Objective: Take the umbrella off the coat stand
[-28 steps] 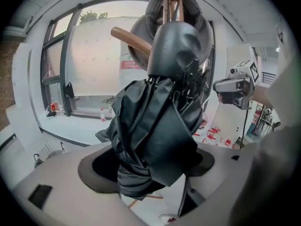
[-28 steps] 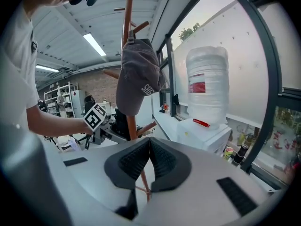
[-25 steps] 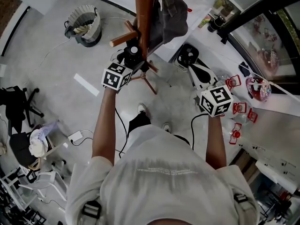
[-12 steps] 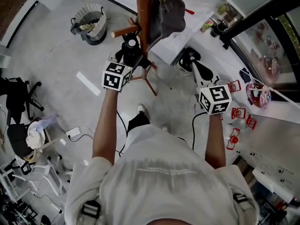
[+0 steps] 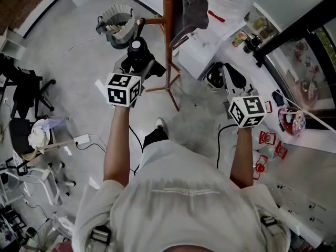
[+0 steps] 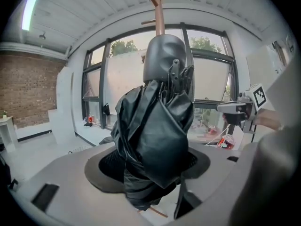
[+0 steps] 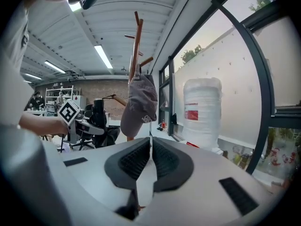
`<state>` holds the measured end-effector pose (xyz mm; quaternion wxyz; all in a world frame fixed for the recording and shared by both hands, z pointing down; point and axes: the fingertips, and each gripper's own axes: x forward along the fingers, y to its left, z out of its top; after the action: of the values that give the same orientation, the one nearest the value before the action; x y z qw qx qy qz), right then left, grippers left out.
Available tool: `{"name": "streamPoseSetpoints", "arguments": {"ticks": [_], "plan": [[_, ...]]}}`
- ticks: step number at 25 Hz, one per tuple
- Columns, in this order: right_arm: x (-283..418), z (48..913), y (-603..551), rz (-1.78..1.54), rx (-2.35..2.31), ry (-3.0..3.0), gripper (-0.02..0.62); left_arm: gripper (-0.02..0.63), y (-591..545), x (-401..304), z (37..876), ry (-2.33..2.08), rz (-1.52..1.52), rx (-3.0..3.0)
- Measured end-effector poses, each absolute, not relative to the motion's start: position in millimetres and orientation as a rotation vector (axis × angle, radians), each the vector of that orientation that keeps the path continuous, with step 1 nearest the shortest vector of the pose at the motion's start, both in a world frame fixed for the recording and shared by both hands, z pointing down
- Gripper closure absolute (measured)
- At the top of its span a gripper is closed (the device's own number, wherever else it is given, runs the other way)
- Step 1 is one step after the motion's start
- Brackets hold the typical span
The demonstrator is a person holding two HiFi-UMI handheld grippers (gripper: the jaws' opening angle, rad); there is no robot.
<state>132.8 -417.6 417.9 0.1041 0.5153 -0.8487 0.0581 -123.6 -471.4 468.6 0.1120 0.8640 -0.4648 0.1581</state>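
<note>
Since a second ago, the left gripper (image 5: 140, 68) has drawn away from the coat stand (image 5: 169, 33). Its jaws have just been closing, and they now clamp the umbrella (image 5: 136, 54). Then, the umbrella sat tight against the pole; now it is left of the pole with bare floor between them.

Head view: the person's arms reach toward the top of the frame. The folded black umbrella stands in the left gripper at upper centre, its pale round end facing the camera. A wooden peg juts left from the pole above it. A grey cap (image 5: 191, 9) hangs on the right of the pole. The right gripper (image 5: 227, 72) is at centre right, well apart from the stand.

Left gripper view: the umbrella's crumpled black fabric fills the middle of the frame between the pads, its grey handle on top. The stand's top pegs show behind it, at top centre. The right gripper appears at the right edge.

Right gripper view: the two pads are pressed together with nothing between them. The stand and the hanging cap are at centre, beyond the jaws. The left gripper shows at far left.
</note>
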Motion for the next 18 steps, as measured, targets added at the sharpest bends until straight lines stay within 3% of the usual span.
{"name": "streamPoseSetpoints", "arguments": {"ticks": [18], "plan": [[79.3, 377.1, -347.8, 0.043, 1.322, -2.699, 0.577, 0.307, -301.5, -172.3, 419.4, -1.663, 0.423, 2.429]]}}
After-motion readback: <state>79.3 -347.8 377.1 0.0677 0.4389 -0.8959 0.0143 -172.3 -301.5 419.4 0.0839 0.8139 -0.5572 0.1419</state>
